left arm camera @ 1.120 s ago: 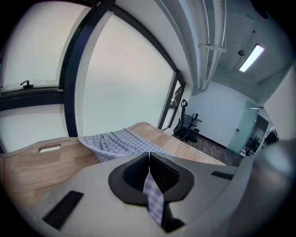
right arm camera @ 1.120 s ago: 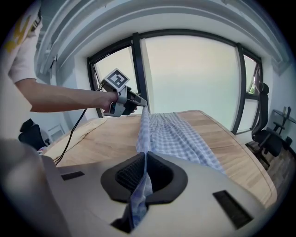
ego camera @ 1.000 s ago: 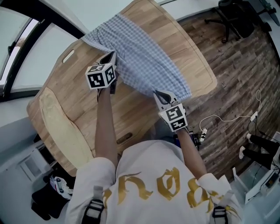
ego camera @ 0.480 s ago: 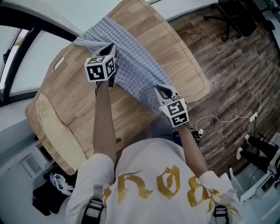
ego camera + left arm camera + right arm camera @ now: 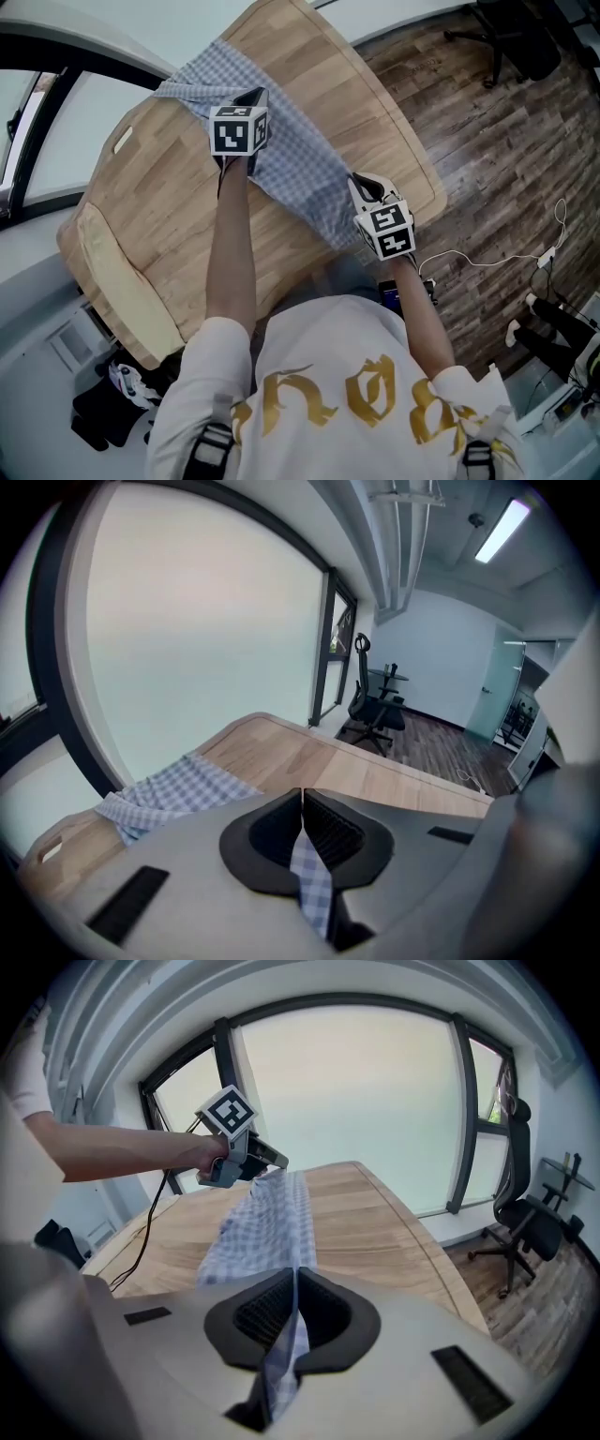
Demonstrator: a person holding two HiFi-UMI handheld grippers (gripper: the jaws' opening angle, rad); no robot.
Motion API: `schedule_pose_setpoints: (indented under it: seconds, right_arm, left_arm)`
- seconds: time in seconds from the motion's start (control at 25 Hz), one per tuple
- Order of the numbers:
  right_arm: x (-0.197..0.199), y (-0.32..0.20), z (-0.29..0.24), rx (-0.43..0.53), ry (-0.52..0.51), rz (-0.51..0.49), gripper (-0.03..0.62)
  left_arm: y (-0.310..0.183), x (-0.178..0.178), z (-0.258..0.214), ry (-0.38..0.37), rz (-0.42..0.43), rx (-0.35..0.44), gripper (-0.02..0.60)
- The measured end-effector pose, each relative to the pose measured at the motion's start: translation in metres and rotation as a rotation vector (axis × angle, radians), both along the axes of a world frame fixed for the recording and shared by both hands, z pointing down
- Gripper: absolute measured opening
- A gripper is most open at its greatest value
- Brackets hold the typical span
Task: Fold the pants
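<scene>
The checked pants lie as one long strip slanting across the wooden table, from its far left edge, on the window side, toward its near right edge. Both claws are pressed together on the cloth. The left claw pinches a thin fold of the checked fabric at about the middle of the strip. The right claw pinches the near end, close to the right edge of the table. In the right gripper view the pants run straight from the right claw away to the left claw, a little lifted off the wood, so the long axis of the held part goes from one claw to the other. In the left gripper view the rest of the pants lies bunched ahead and to the left of the left claw, on the table near its far left edge. I judge the fold must carry the held part toward this resting end, and the left claw is the nearer one.
</scene>
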State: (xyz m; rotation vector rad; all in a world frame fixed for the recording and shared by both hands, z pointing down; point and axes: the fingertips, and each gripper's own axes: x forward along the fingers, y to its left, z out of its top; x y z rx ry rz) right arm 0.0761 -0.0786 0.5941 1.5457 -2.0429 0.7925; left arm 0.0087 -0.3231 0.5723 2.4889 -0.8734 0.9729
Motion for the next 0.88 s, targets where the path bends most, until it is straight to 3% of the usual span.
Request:
schedule_pose_setpoints:
  seconds: [0.24, 0.4, 0.44, 0.52, 0.56, 0.88]
  right_arm:
    - [0.017, -0.001, 0.046, -0.109, 0.041, -0.011, 0.040]
    - [0.026, 0.015, 0.064, -0.190, 0.059, -0.018, 0.149]
    - [0.029, 0.019, 0.064, -0.192, 0.049, -0.010, 0.157]
    - [0.036, 0.024, 0.059, -0.174, 0.039, 0.006, 0.164]
    - [0.038, 0.026, 0.056, -0.161, 0.040, 0.007, 0.164]
    - [0.021, 0.024, 0.031, -0.084, 0.070, -0.047, 0.164]
  left_arm:
    - [0.000, 0.024, 0.042, -0.103, 0.046, -0.053, 0.043]
    - [0.004, 0.031, 0.060, -0.125, 0.051, -0.063, 0.048]
    - [0.004, 0.031, 0.061, -0.122, 0.045, -0.061, 0.059]
    - [0.005, 0.029, 0.062, -0.115, 0.035, -0.069, 0.157]
    - [0.006, 0.029, 0.062, -0.113, 0.034, -0.077, 0.167]
    - [0.010, 0.021, 0.049, -0.109, 0.041, -0.074, 0.169]
